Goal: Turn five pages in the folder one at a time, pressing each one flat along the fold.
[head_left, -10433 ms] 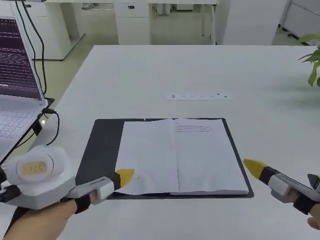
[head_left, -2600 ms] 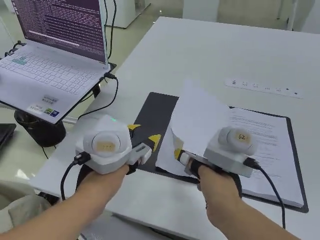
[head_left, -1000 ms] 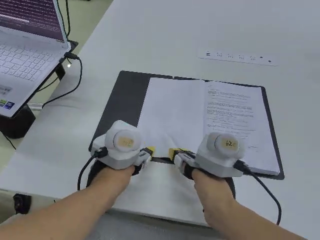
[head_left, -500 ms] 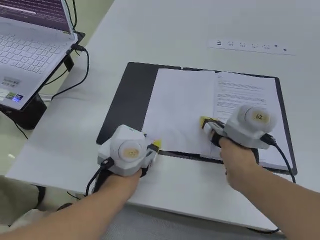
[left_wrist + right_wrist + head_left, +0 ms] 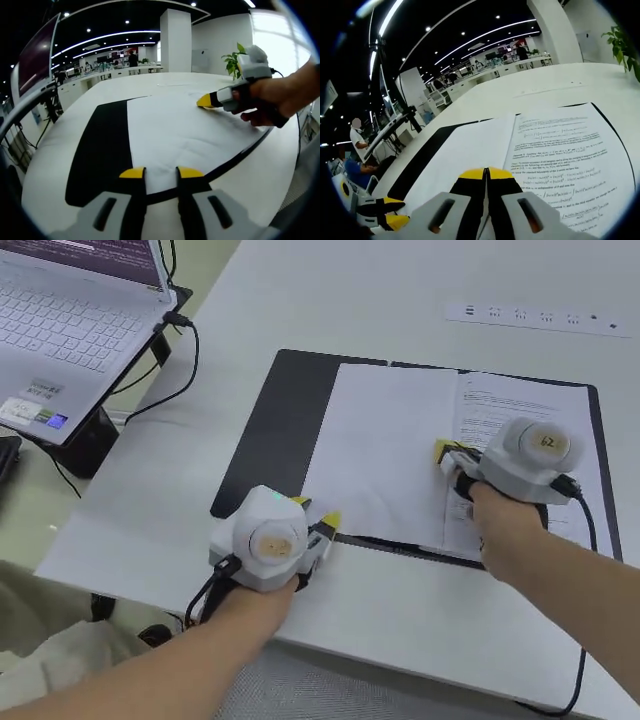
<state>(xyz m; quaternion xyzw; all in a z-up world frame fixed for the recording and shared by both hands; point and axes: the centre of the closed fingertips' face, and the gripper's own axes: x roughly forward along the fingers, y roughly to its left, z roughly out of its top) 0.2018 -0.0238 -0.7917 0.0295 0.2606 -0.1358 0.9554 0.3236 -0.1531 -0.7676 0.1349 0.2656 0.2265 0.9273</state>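
The black folder (image 5: 270, 430) lies open on the white table, a blank page (image 5: 385, 450) on its left and a printed page (image 5: 510, 405) on its right. My right gripper (image 5: 443, 451) is shut, its yellow tips resting down on the paper at the fold, about halfway up it. In the right gripper view the shut tips (image 5: 486, 174) sit where the blank sheet (image 5: 470, 150) meets the printed sheet (image 5: 570, 150). My left gripper (image 5: 322, 525) is open at the blank page's near left corner; its jaws (image 5: 160, 173) hold nothing.
A laptop (image 5: 70, 310) on a stand sits far left, with a cable (image 5: 165, 380) trailing toward the folder. A white power strip (image 5: 540, 316) lies beyond the folder. The table's near edge runs just under my hands.
The lifted sheet has been laid flat on the left side. My right gripper has moved from the folder's near edge up along the fold. The left gripper has stayed at the near corner.
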